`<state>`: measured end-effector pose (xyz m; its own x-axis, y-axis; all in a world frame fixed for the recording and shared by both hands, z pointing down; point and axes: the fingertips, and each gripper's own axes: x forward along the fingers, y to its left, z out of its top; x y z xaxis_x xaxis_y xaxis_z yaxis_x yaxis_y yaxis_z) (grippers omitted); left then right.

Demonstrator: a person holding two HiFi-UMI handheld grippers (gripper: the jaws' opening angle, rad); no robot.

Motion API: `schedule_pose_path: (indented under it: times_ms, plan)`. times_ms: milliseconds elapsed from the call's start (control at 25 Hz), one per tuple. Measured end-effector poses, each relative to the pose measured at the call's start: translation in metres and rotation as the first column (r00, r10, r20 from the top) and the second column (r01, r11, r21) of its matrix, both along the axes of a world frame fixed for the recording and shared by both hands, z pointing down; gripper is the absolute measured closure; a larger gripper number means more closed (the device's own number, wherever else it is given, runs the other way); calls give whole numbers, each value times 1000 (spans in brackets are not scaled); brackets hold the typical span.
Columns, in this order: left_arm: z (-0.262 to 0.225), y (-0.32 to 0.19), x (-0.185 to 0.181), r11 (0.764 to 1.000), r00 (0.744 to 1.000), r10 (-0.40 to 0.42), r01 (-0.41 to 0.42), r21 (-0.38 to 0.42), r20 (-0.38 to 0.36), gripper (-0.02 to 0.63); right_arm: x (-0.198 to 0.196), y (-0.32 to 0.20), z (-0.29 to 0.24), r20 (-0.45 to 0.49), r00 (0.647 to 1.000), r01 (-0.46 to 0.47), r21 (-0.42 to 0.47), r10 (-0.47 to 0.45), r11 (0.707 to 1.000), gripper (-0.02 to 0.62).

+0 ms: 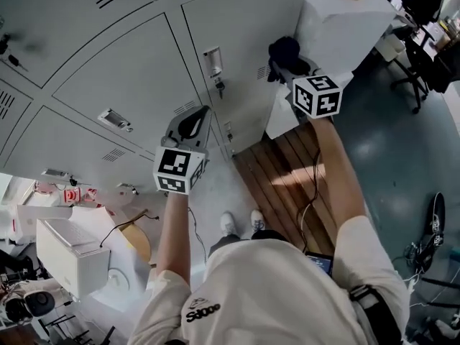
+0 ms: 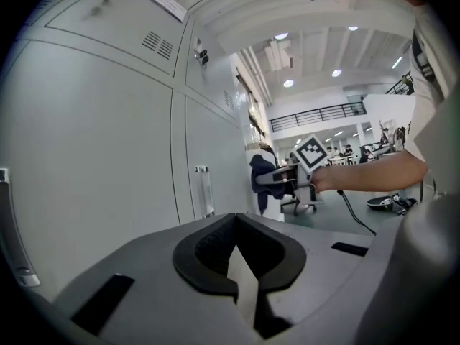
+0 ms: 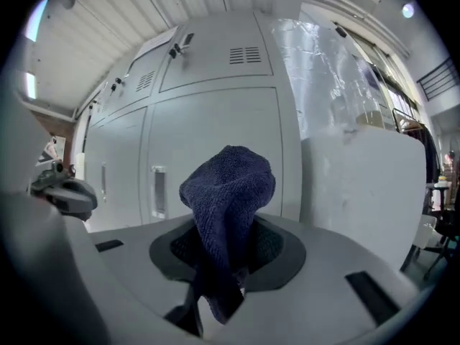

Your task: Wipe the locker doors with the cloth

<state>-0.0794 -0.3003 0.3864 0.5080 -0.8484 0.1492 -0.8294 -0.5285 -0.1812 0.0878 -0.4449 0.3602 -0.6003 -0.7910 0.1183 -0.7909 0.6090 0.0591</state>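
Observation:
A dark blue cloth (image 3: 230, 185) is bunched up between the jaws of my right gripper (image 3: 228, 244), which is shut on it. In the head view the cloth (image 1: 284, 51) is held by the right gripper (image 1: 291, 67) close to a pale grey locker door (image 1: 237, 27); I cannot tell whether it touches. My left gripper (image 1: 194, 123) is held lower left, in front of another locker door (image 1: 136, 77). In the left gripper view its black pads meet at the tips, so the left gripper (image 2: 235, 225) is shut on nothing. That view also shows the cloth (image 2: 259, 172) in the distance.
The locker doors have vents and recessed handles (image 1: 213, 65). A white block (image 1: 338, 20) stands right of the lockers, beside the cloth. A wooden pallet (image 1: 287, 171) lies on the floor under my right arm. A white box (image 1: 68, 254) and cables sit lower left; office chairs (image 1: 420, 9) far right.

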Motion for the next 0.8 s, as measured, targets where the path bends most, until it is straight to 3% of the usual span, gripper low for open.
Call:
schedule_pose_path:
  times_ms: [120,280,520,800]
  plan:
    - [-17,6,-3,999,1000,-1,2,39,-8,589,-5,47,7,-65,997,28,-25,-30,999,490]
    - [-40,13,-7,996,1000,-4,7,88,-28,588,-12,103,8,-65,997,44,-45,-47,998,490]
    - [-64,32,-8,989,1000,13,-9,146,-23,588,-19,156,-30,-63,997,37,56,-33,998,491]
    - [-80,58,-15,981,999,11,-18,194,40,588,-29,186,-53,-109,994,35,125,-21,992,491]
